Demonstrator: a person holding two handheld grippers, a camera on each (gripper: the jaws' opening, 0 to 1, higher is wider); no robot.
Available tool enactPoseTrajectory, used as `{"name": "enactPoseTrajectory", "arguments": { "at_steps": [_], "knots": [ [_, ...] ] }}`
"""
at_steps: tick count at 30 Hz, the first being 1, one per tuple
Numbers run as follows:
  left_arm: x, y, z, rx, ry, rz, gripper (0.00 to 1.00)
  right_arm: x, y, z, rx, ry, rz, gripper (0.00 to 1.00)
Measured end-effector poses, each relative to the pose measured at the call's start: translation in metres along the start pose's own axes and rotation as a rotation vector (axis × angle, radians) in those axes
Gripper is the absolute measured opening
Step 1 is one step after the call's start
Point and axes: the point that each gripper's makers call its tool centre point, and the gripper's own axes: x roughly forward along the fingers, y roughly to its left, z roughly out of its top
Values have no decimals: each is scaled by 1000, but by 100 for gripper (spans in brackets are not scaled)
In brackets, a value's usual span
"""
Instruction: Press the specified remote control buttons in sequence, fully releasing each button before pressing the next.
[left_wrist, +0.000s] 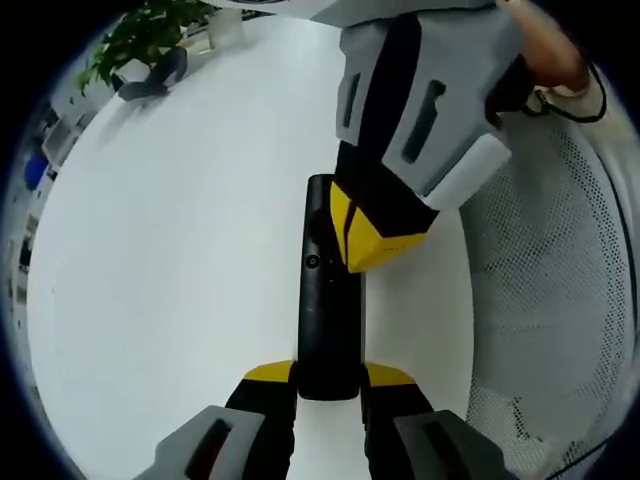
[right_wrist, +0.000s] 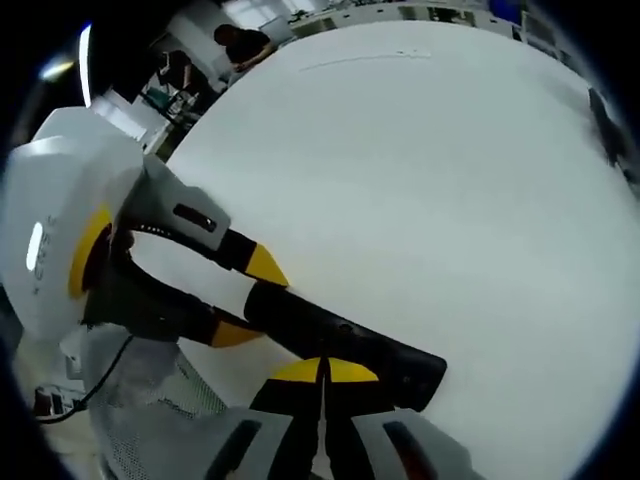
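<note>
A long black remote control (left_wrist: 328, 330) lies along the white table (left_wrist: 180, 260), its near end clamped between my left gripper's (left_wrist: 330, 375) yellow-tipped jaws. My right gripper (left_wrist: 372, 245) comes down from the upper right with its yellow tips closed together, resting on the remote's upper face just right of a small round button (left_wrist: 313, 262). In the right gripper view, the right gripper (right_wrist: 323, 370) has its shut tips on the remote (right_wrist: 350, 345). The left gripper (right_wrist: 248, 300) grips the remote's far end from the left.
A potted plant (left_wrist: 150, 35) and a dark object (left_wrist: 150, 85) stand at the table's far corner. White mesh material (left_wrist: 560, 300) lies beside the table on the right. A person's hand (left_wrist: 545, 50) holds the right gripper. People (right_wrist: 240, 45) sit beyond the far edge.
</note>
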Motion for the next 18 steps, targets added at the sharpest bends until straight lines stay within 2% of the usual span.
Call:
{"name": "enactPoseTrajectory", "arguments": {
  "at_steps": [5, 10, 13, 18],
  "knots": [
    [0, 0, 0, -2, -15, 5, 23, 1, 0, -1, -17, 18, -7, 0],
    [1, 0, -1, 22, -23, 25, 23, 2, 1, -2, -32, 8, -10, 0],
    [1, 0, -1, 11, -32, 39, 23, 2, 2, -1, 52, -12, 12, 0],
    [1, -1, 0, 10, -18, 46, 23, 3, -2, 1, 78, -11, 46, 0]
  ]
}}
